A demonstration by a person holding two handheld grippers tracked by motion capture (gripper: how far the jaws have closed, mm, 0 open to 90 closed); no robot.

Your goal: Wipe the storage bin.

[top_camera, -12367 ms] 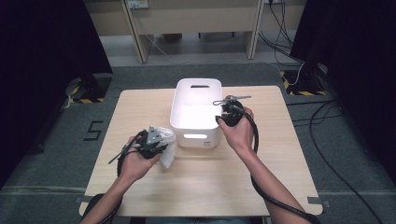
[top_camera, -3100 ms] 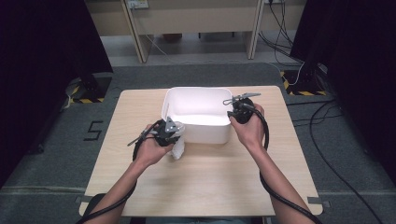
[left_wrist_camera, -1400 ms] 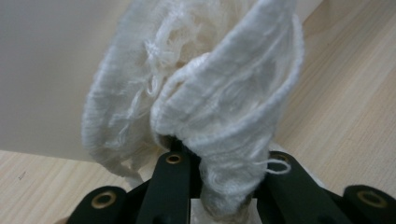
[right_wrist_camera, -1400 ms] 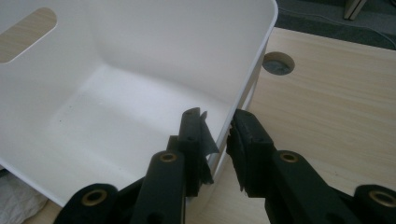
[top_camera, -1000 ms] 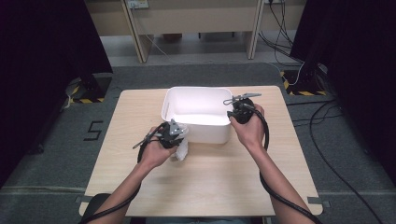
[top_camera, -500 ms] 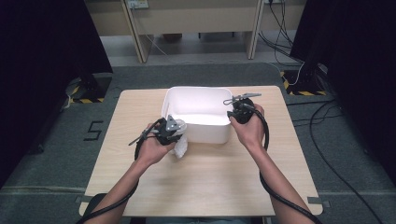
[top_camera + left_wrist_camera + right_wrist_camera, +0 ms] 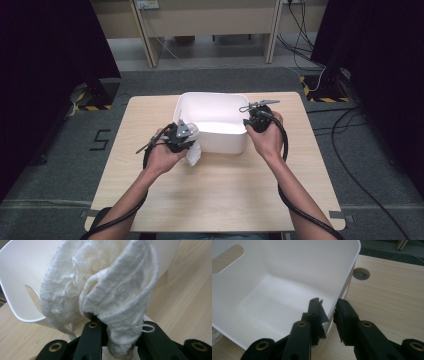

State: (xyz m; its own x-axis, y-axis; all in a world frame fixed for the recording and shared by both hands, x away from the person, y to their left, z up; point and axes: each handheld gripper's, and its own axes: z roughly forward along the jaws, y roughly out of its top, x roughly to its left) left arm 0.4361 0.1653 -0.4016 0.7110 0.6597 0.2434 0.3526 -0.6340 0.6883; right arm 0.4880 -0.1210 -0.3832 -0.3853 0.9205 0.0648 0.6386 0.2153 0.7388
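Note:
A white plastic bin (image 7: 212,96) stands at the middle of the wooden table (image 7: 225,200), open side up and with nothing in it. My left gripper (image 7: 189,144) is at the bin's near left corner, shut on a crumpled white knitted cloth (image 7: 194,156). In the left gripper view the cloth (image 7: 105,290) bunches up out of my jaws (image 7: 121,333), with the bin's wall (image 7: 20,277) just behind it. My right gripper (image 7: 249,123) sits on the bin's right wall. In the right gripper view its jaws (image 7: 329,310) straddle the rim (image 7: 354,255), one inside and one outside, shut on the wall.
A round cable hole (image 7: 361,273) lies in the tabletop just beyond the bin's right corner. Bare wood (image 7: 220,190) stretches from the bin to the table's near edge. Cables trail from both grippers along the forearms. Grey floor and dark curtains surround the table.
My left gripper has edged slightly away from me, bringing the cloth closer to the bin's near left corner. The right gripper and the bin have stayed put.

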